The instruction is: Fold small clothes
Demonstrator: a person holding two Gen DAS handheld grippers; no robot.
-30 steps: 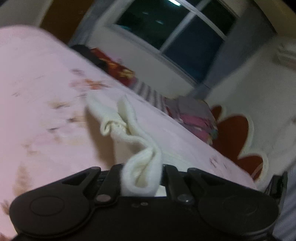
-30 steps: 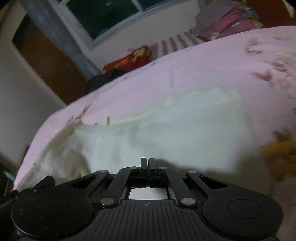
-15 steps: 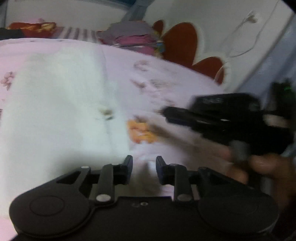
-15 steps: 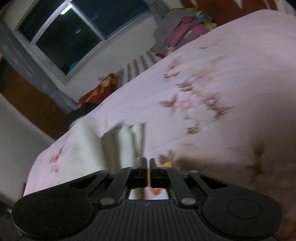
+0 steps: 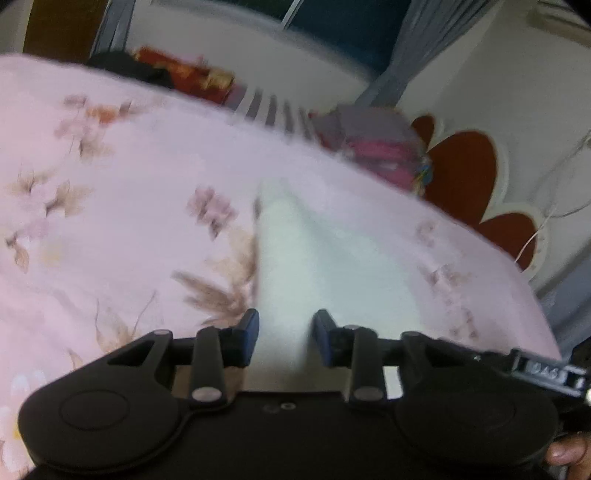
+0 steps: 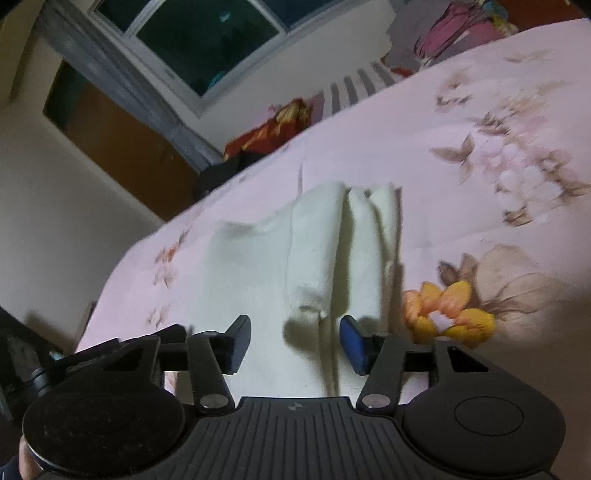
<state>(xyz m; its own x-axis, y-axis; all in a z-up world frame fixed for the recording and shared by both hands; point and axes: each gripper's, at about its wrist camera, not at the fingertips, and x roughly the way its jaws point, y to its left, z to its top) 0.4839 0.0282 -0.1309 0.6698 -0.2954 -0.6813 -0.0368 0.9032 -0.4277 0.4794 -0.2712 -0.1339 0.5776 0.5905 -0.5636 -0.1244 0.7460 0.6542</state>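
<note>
I have both tools over the bed (image 6: 480,122), which wears a pale pink sheet printed with brown and orange flowers. The cream-white knitted small garment (image 6: 314,258) lies flat on that sheet, folded lengthwise into a long narrow shape with a raised crease running down its middle; a cuffed end sits near my right tool.

My left hand-held gripper (image 5: 284,332) has just been opening, and its jaws now stand apart. The near end of the garment (image 5: 295,266) shows in the gap between the blue pads (image 5: 249,328), but the cloth lies loose on the bed and neither pad presses on it.

My right hand-held gripper (image 6: 295,343) has also just been opening, wider than the left. The garment's crease runs up between its jaws, and the pads stand clear of the cloth on both sides. A large orange printed flower lies just right of the right jaw.

The left view is blurred, so the fine detail of the fold edge there I cannot make out. At the far edge of the bed lies a heap of pink and grey clothes (image 5: 376,147), with a red patterned bundle (image 6: 273,129) further along below a dark window (image 6: 207,33).
</note>
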